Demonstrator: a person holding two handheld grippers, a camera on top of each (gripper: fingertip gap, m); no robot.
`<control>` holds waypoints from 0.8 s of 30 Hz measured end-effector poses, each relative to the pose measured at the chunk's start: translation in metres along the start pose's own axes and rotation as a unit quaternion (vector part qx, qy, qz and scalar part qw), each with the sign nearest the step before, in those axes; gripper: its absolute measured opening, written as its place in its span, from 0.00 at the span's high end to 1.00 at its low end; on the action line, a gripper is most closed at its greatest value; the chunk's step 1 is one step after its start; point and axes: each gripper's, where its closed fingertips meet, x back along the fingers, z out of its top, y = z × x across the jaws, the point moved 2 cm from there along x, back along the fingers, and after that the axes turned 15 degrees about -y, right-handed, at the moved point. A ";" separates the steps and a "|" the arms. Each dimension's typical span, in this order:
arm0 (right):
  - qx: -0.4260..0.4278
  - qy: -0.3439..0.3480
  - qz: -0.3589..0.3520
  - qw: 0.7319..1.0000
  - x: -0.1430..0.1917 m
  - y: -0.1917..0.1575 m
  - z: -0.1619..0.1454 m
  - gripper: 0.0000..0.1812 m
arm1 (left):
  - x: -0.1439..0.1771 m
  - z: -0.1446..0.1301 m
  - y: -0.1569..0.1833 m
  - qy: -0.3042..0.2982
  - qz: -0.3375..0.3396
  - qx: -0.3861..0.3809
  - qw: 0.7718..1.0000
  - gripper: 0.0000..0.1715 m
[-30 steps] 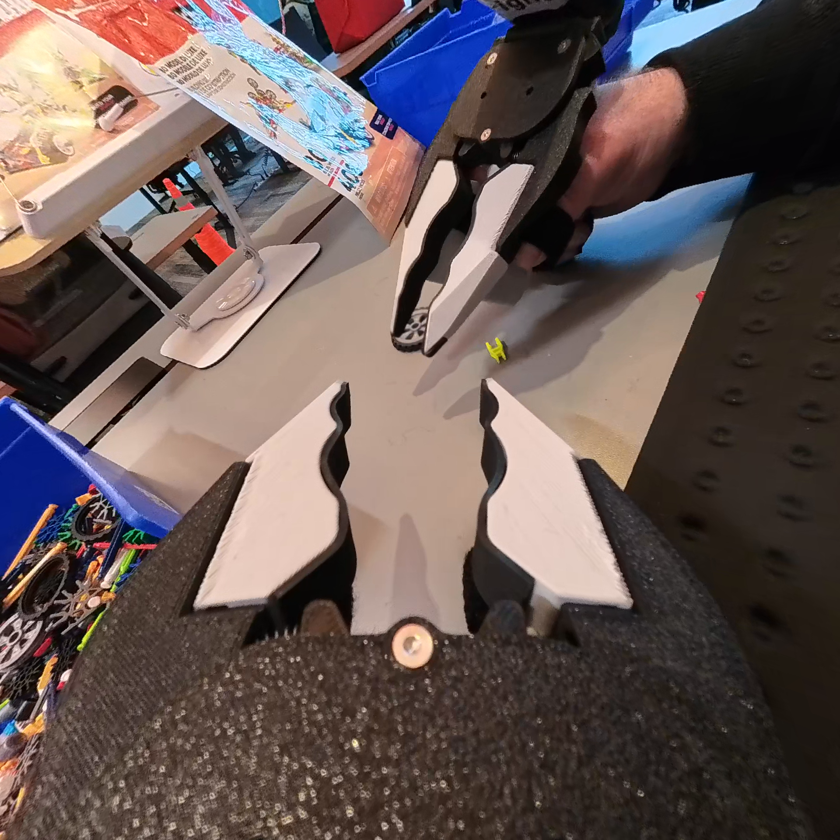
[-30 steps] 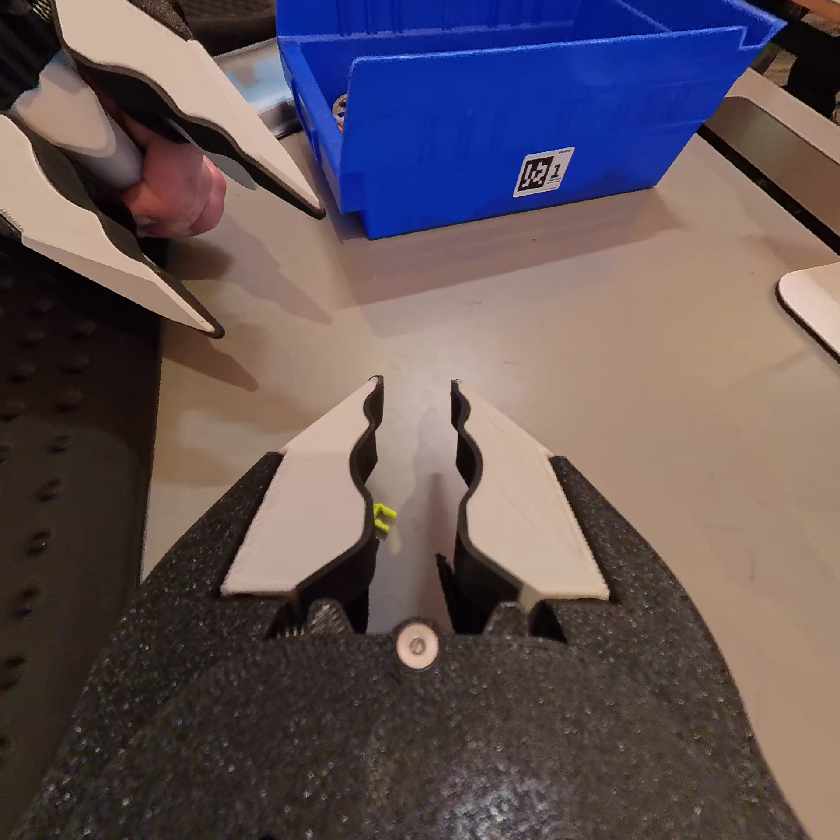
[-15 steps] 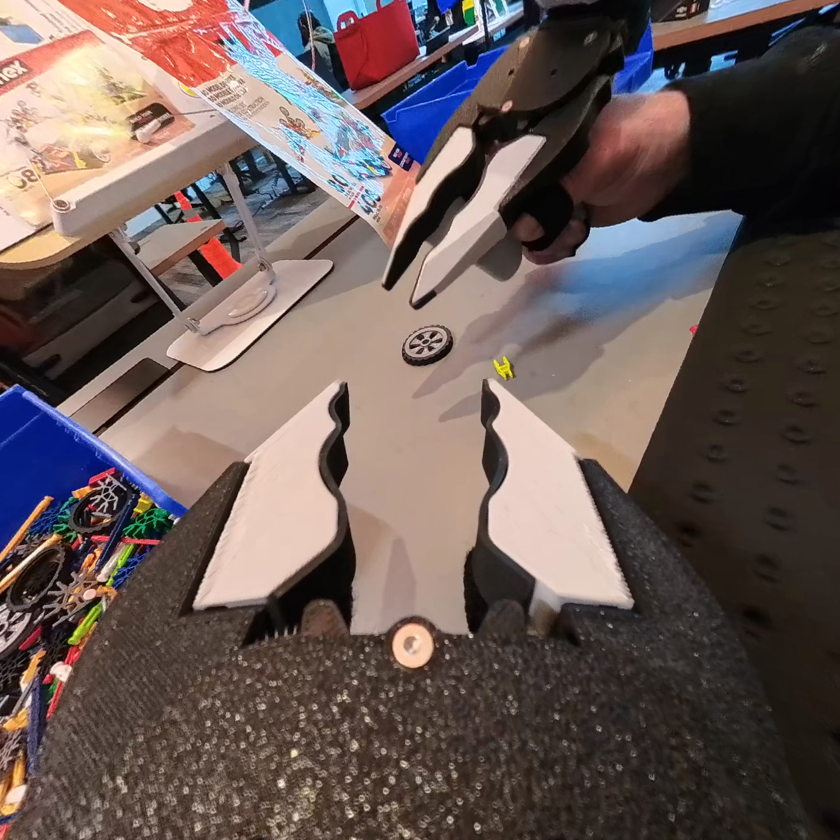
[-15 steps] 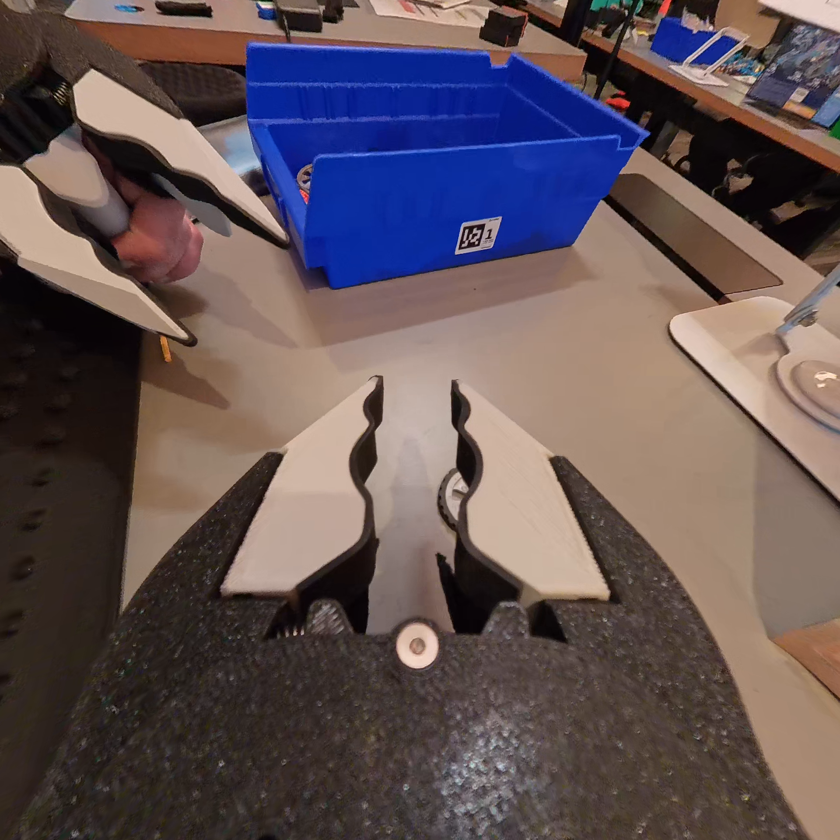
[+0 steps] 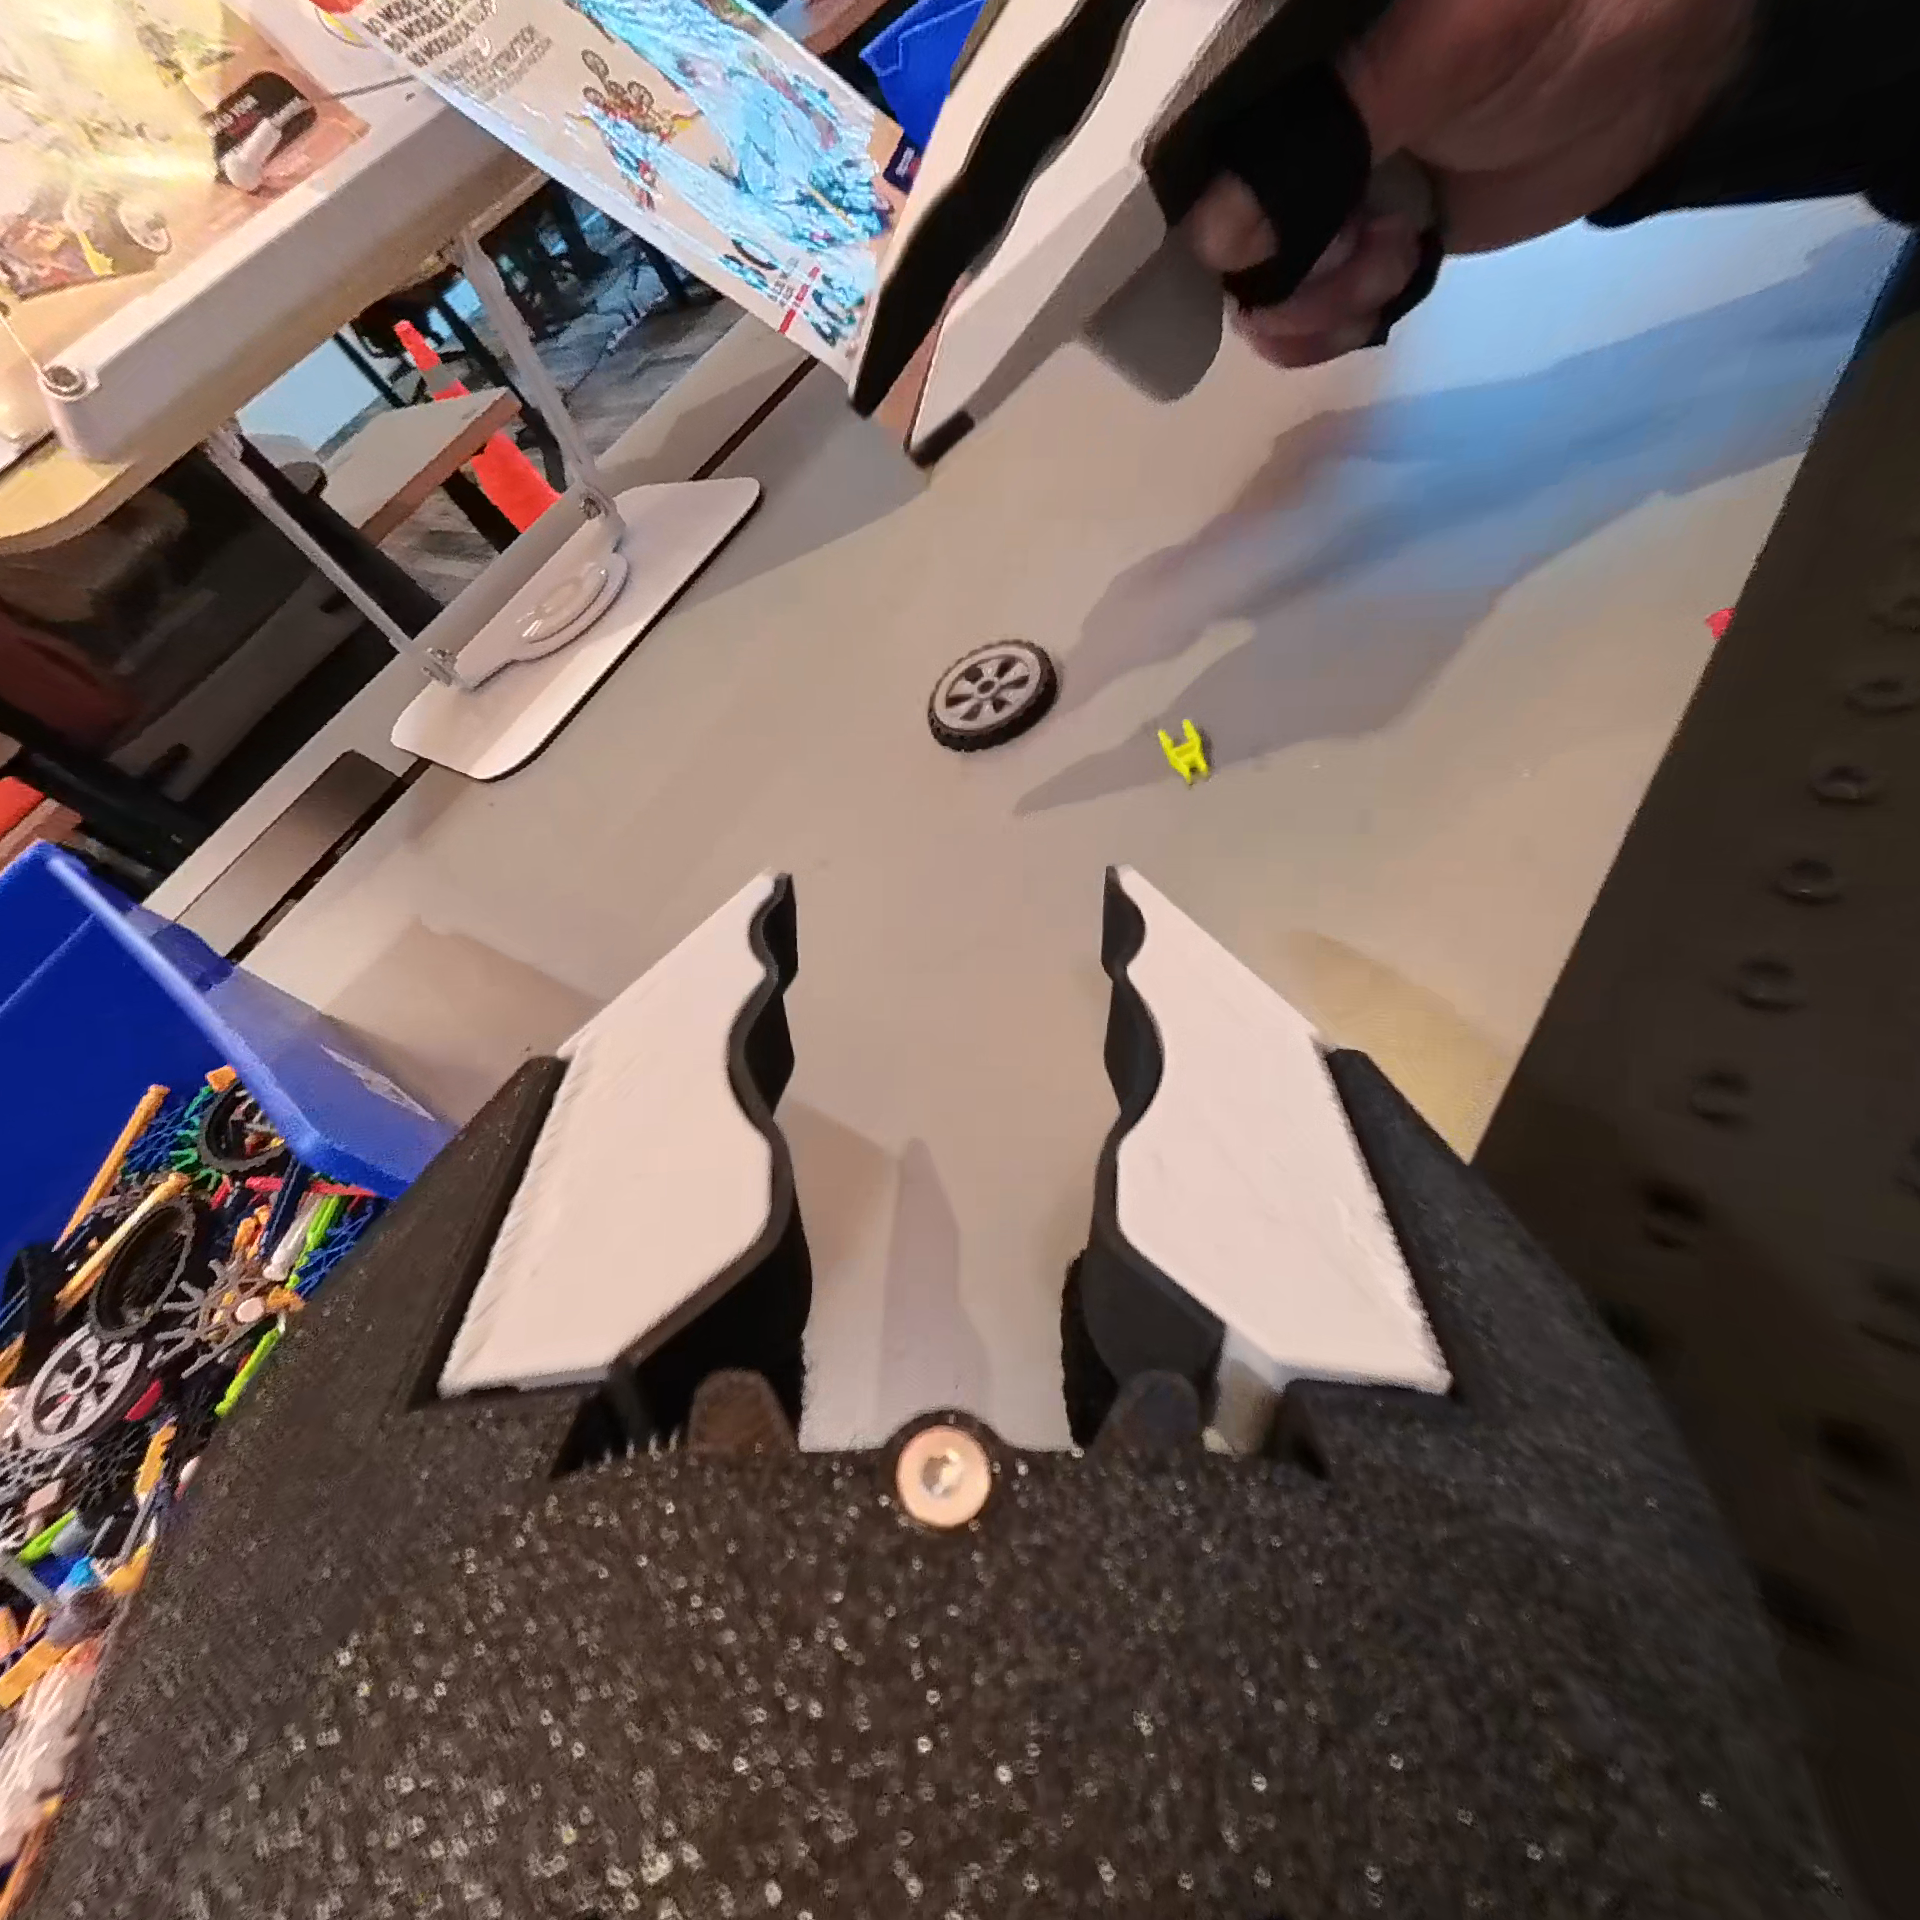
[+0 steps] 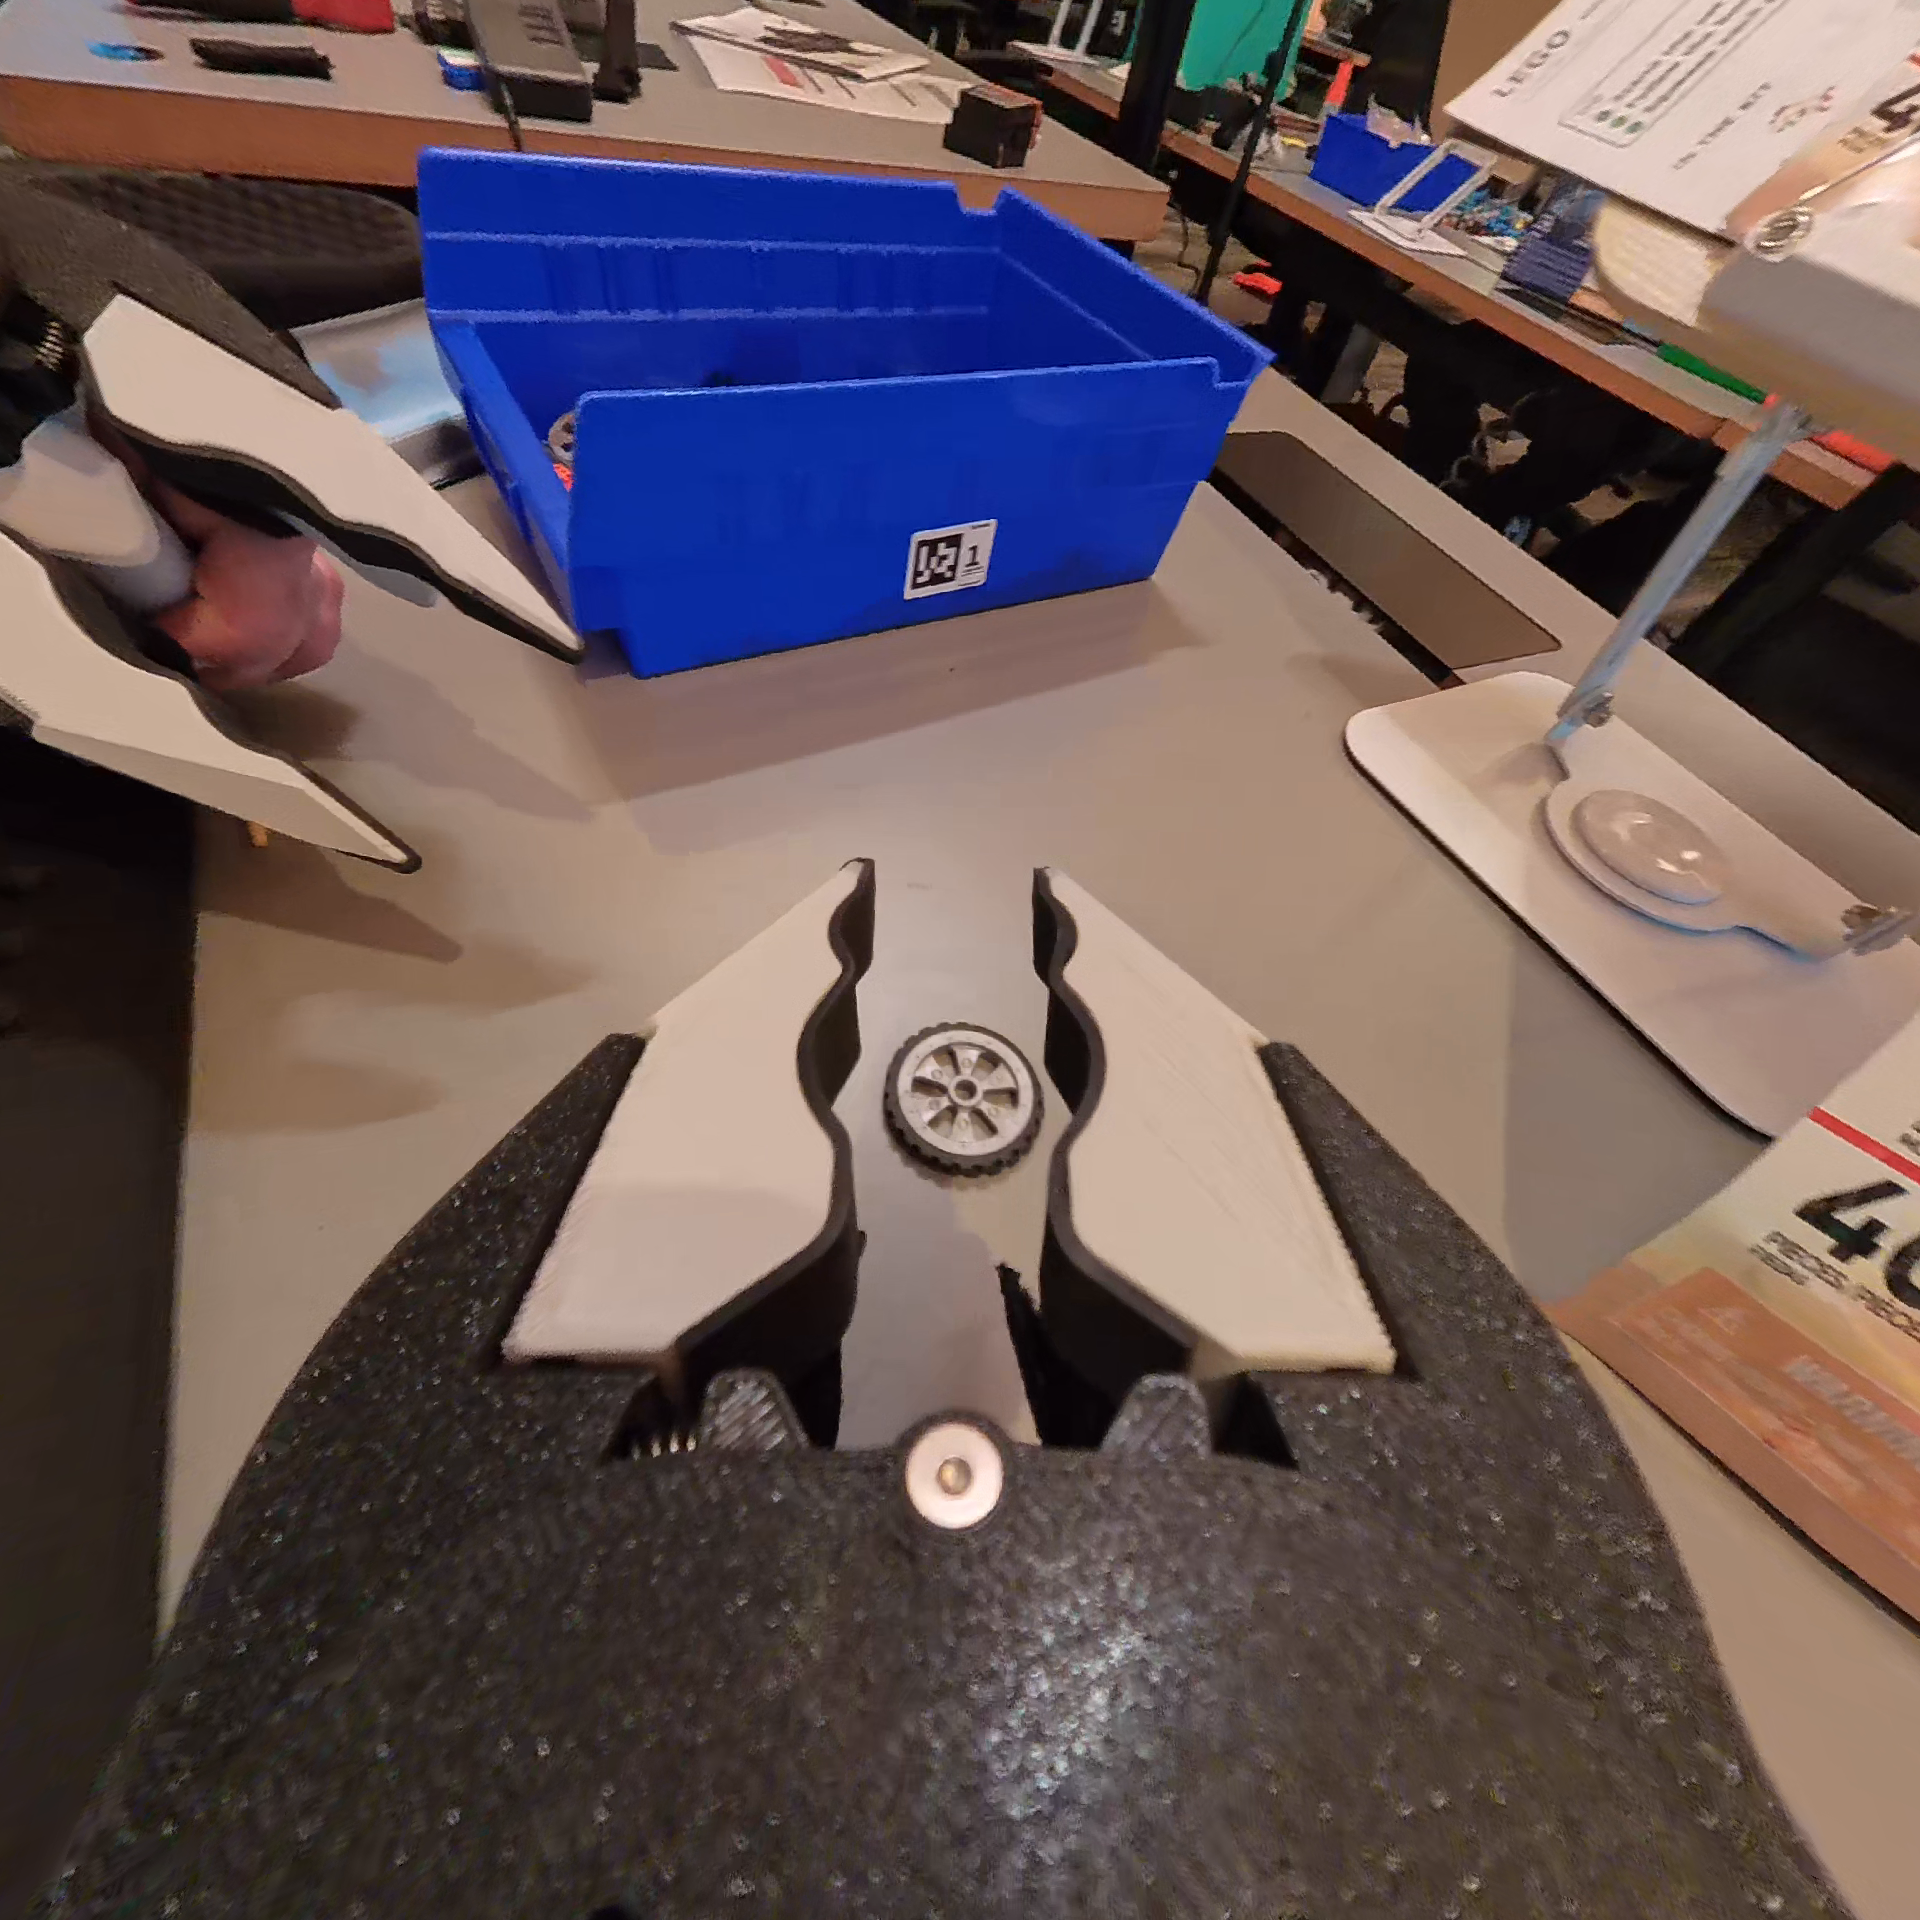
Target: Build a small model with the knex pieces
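Observation:
A small grey wheel with a black tyre (image 5: 992, 694) lies flat on the grey table (image 5: 831, 831). A tiny yellow connector (image 5: 1182, 750) lies just right of it. My left gripper (image 5: 948, 883) is open and empty, low over the table short of the wheel. My right gripper (image 6: 951, 873) is open and empty, held above the table. The wheel (image 6: 963, 1099) shows on the table below, between the right gripper's fingers (image 6: 1164, 1122). In the left wrist view the right gripper (image 5: 902, 426) hangs above and beyond the wheel. The left gripper (image 6: 488, 756) shows at the left of the right wrist view.
A blue bin (image 5: 156, 1029) of mixed colourful building pieces stands at the left. In the right wrist view it is ahead (image 6: 831, 436), tagged on its front. A white stand base (image 6: 1621, 883) and a printed box (image 6: 1818, 1299) are on the right. A black studded mat (image 5: 1766, 935) edges the table. My hands' fingertips stand some 12 cm from each other. My left tips are about 15 cm from the wheel (image 6: 963, 1099), my right tips only 9 cm. My left wrist view (image 5: 995, 683) looks at it from another angle. The tiny yellow connector (image 5: 1182, 750) sits 9 cm or so from the ends of my left fingers.
My right gripper has risen from the wheel and left it lying flat on the table. My left gripper has stayed open and nearly still.

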 end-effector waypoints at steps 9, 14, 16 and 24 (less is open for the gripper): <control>-0.029 -0.010 -0.021 0.999 0.007 0.024 -0.015 0.82 | -0.011 -0.007 -0.003 -0.034 0.013 -0.006 0.999 0.67; -0.058 -0.006 -0.025 0.998 0.012 0.039 -0.024 0.82 | -0.017 -0.010 -0.004 -0.046 0.015 -0.007 0.999 0.67; -0.071 -0.004 -0.024 0.997 0.015 0.045 -0.027 0.81 | -0.016 -0.008 -0.008 -0.039 0.022 -0.001 0.999 0.65; -0.101 0.015 -0.018 0.995 0.021 0.058 -0.031 0.80 | -0.004 0.005 -0.022 0.021 0.019 0.054 0.998 0.50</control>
